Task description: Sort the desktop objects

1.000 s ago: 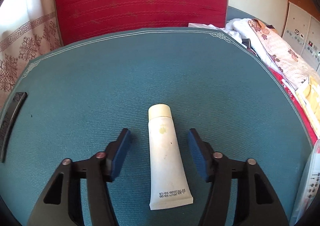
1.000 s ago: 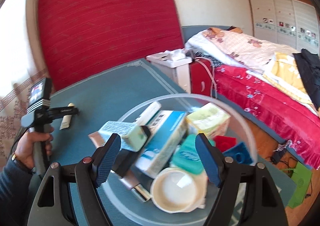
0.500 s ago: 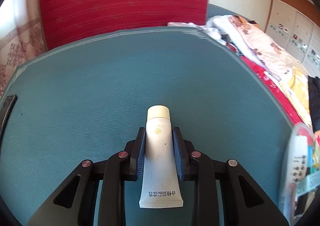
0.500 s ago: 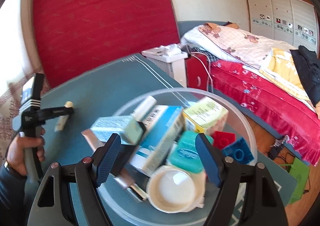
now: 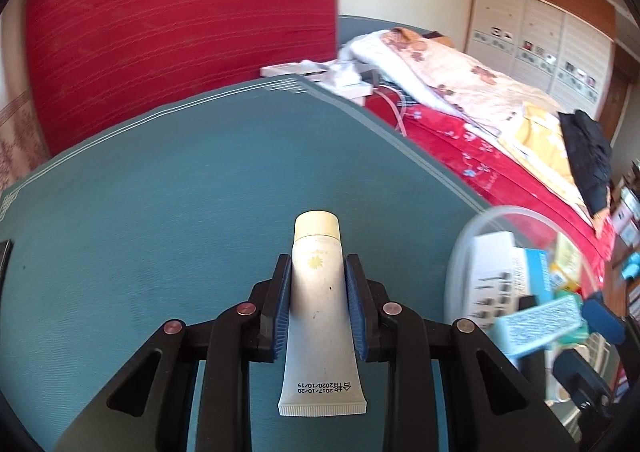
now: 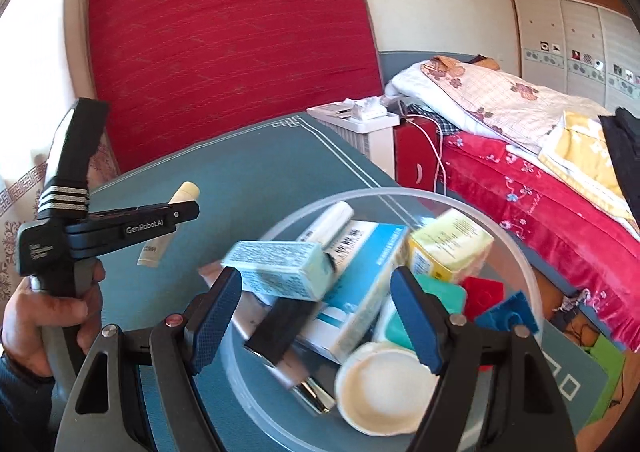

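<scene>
Left wrist view: the left gripper (image 5: 318, 306) has its jaws clamped on the cream tube (image 5: 320, 316), lifted off the desk (image 5: 160, 212). Keep it level toward the clear bowl (image 5: 460, 252).

Right wrist view: the right gripper (image 6: 316, 318) hovers with jaws wide and empty above the bowl; release the tube only once over its rim.

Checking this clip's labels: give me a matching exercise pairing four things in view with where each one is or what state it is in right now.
Column one:
1. white tube
2. clear bowl
3. right gripper
4. yellow-green box

Column two:
A. open, poised over the bowl's contents
B. clamped between the left gripper's pads, clear of the teal table
C. inside the bowl, on its far side
D. standing on the table, full of boxes and blocks

Pairs: 1-B, 2-D, 3-A, 4-C
</scene>
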Demonstrator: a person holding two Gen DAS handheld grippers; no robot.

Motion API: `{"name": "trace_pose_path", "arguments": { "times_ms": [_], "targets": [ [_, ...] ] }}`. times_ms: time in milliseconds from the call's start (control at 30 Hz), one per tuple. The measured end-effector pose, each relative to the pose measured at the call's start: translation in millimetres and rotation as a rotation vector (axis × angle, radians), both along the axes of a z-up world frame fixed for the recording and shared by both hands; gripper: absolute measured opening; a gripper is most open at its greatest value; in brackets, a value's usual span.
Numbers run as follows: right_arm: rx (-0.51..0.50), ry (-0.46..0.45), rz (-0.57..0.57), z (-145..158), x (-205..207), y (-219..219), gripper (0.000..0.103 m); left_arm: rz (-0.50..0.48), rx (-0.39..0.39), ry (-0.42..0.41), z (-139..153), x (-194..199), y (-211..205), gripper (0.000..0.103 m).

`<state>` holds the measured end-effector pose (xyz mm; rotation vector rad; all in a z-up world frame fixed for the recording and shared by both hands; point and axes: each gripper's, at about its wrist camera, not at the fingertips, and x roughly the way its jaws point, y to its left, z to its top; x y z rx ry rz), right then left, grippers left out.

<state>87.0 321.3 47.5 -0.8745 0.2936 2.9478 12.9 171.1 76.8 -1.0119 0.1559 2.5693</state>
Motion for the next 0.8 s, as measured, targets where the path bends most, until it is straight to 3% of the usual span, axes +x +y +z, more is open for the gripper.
{"name": "trace_pose_path", "arguments": {
  "times_ms": [800],
  "targets": [
    [-0.044, 0.007, -0.11, -2.5, 28.8, 42.2, 0.08, -0.215, 0.002, 0.02, 6.7, 45.9, 86.1, 0.029]
  ]
}}
